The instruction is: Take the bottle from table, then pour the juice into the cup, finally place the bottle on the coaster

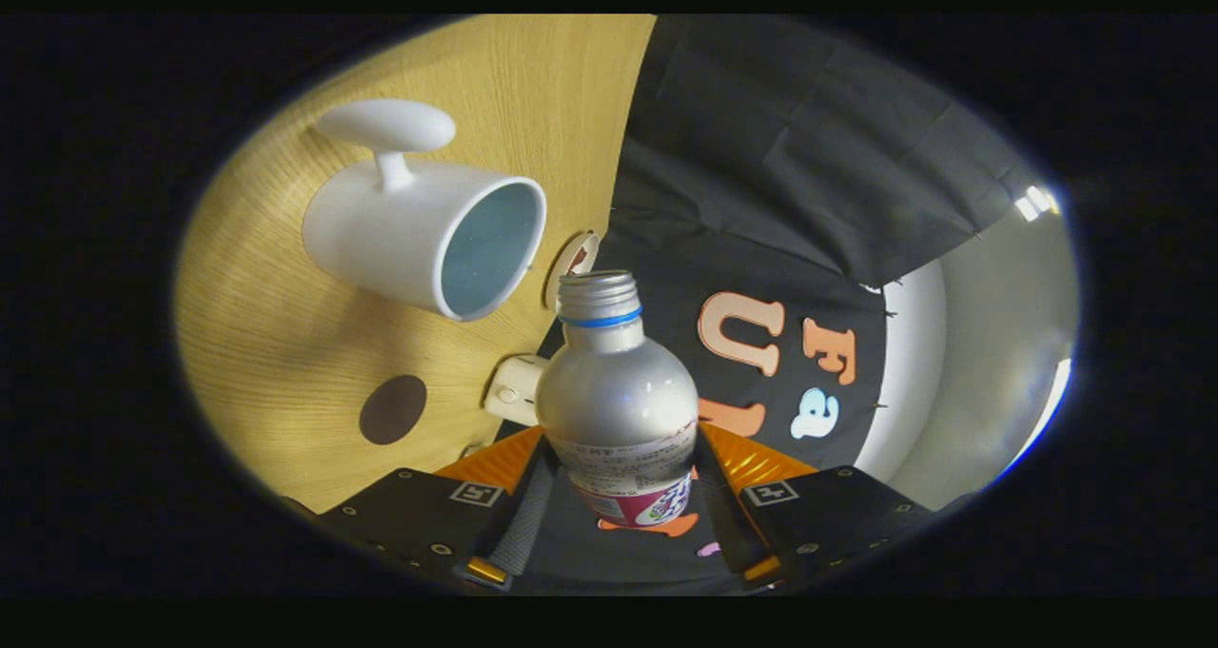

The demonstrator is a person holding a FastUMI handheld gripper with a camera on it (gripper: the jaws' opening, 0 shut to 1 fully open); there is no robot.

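Observation:
My gripper [625, 500] is shut on a silver bottle [618, 391] with a blue ring at its neck and a printed label low on its body. Both fingers press on its sides. The bottle is rolled over about level with the table, its uncapped mouth close beside the rim of the white cup [419, 234]. The cup stands on the wooden table [276, 343]; it has a handle and a pale blue inside. No stream of juice shows at the mouth. A dark round coaster [392, 409] lies on the table, nearer the fingers than the cup.
A small white block [514, 389] sits at the table's edge just behind the bottle. A round white disc [571, 265] lies at the edge beyond the cup. The black cloth wall hangs past the table's edge.

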